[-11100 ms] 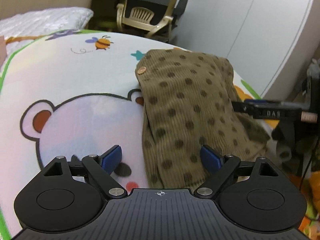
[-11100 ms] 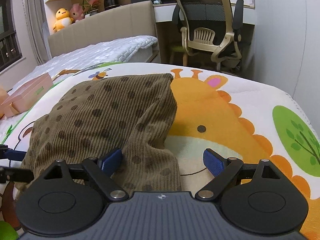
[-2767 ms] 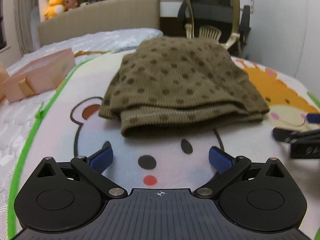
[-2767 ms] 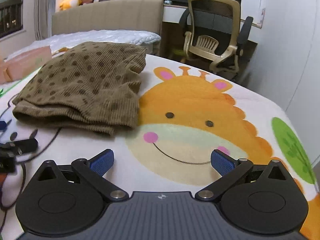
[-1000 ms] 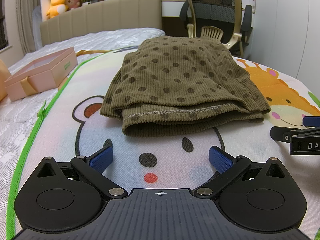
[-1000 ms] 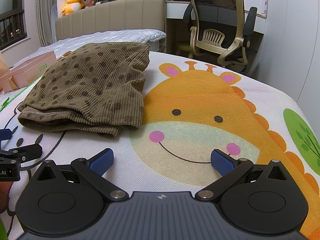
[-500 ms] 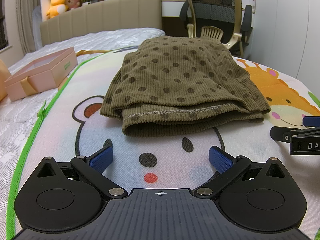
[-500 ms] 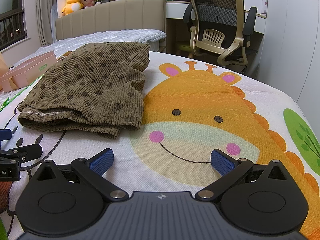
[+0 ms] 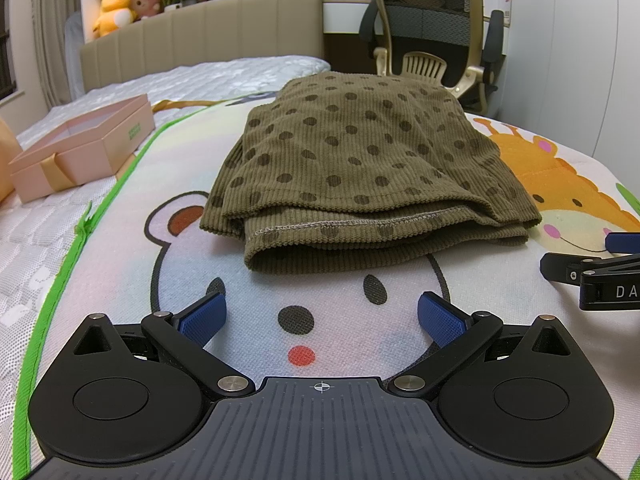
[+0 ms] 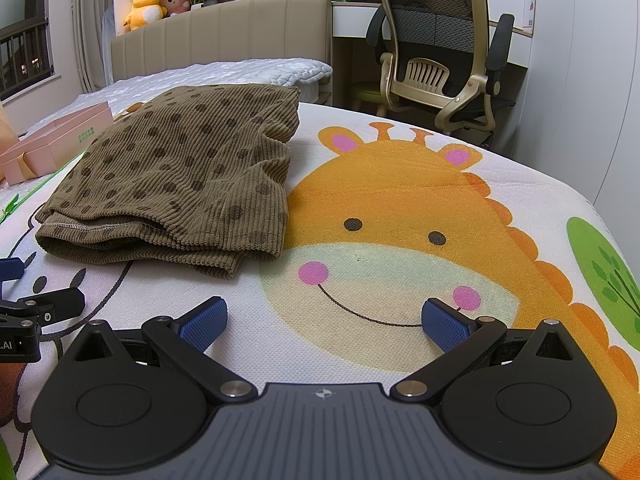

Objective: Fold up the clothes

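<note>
White letters "DA", cut off by the right frame edge, stand on the black body of the right claw [image 9: 612,280] in the left wrist view. White ".AI" stands on the left claw [image 10: 16,344] at the left edge of the right wrist view. Green print on the pink box [image 9: 134,131] is illegible.

The folded garment [image 9: 360,168] lies on the play mat [image 9: 120,240], ahead of both grippers — the box [image 9: 80,148] sits to its left, the office chair [image 10: 440,52] behind the mat.
</note>
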Tool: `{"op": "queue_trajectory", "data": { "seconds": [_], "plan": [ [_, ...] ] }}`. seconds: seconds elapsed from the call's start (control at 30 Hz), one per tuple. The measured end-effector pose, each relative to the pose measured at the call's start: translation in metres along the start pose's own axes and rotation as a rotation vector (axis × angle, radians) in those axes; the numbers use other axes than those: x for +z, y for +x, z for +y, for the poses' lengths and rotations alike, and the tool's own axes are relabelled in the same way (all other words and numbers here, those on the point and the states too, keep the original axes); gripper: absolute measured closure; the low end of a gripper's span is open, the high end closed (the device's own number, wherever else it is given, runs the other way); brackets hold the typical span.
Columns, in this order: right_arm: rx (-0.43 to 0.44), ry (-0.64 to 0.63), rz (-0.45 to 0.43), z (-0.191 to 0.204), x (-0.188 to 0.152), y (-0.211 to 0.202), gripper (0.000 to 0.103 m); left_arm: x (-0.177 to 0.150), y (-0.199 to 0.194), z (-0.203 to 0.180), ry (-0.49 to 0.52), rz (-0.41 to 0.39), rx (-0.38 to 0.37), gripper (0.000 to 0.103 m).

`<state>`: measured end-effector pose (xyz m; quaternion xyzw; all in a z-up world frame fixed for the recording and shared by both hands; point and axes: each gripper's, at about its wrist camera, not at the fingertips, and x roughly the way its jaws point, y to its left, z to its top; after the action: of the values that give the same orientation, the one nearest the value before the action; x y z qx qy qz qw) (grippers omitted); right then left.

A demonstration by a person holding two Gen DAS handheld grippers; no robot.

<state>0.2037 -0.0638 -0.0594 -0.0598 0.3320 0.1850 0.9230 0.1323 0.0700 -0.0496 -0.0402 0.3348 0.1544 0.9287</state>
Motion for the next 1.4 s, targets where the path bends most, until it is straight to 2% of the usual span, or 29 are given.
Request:
{"op": "queue_trajectory", "data": {
  "seconds": [1.13, 1.3, 1.4],
  "plan": [
    [-0.006, -0.001, -0.003, 0.0001, -0.001, -0.0003, 0.0, 0.0015, 0.0021, 0.0, -0.007, 0.002, -0.009, 0.0],
    [-0.006, 0.003, -0.004, -0.0006, -0.0013, -0.0003, 0.0, 0.0032, -0.0014, -0.0013, -0.003, 0.043, -0.014, 0.0],
    [-0.007, 0.002, -0.004, 0.0006, -0.0006, 0.0, 0.0, -0.0001, -0.0045, -0.0056, 0.006, 0.034, 0.002, 0.0]
  ]
}}
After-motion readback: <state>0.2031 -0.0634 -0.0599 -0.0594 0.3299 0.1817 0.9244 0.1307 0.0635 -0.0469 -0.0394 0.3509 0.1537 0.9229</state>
